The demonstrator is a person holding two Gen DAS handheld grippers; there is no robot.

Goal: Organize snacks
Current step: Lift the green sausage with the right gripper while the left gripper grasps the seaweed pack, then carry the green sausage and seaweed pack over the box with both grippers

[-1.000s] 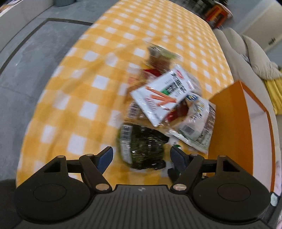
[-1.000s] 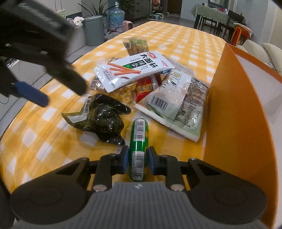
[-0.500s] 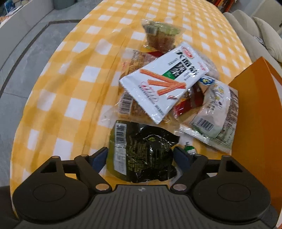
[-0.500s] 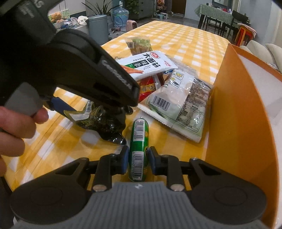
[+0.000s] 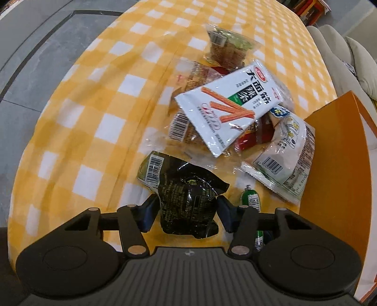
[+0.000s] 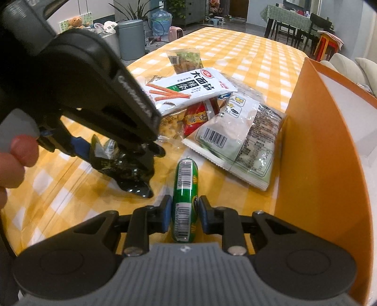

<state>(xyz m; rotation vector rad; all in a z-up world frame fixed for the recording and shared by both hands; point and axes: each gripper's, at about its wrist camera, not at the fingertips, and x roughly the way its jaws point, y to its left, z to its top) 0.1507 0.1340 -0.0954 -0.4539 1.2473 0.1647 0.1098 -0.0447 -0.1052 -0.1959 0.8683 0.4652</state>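
Snacks piled mid-desk [image 5: 77, 122] on yellow check cloth, just beside orange box [image 5: 334, 150]. White stick-snack pkt [image 5: 226, 106] on top of pile; pale barcode bag [image 6: 238, 141] touching box wall. Left tongs [image 5: 187, 211] closing round dark foil pkt [image 5: 186, 202], pkt between jaws, pads about touching its sides. Right tongs [image 6: 183, 214] pinching green sausage tube [image 6: 185, 188], lying lengthwise between pads. Thumb [image 6: 21, 148] seen at left edge, right-wrist view.

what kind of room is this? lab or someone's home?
Most likely a home, an open living and dining area. A sofa with cushions stands beside the yellow checked tablecloth, and behind it are a dining table with chairs and a potted plant.
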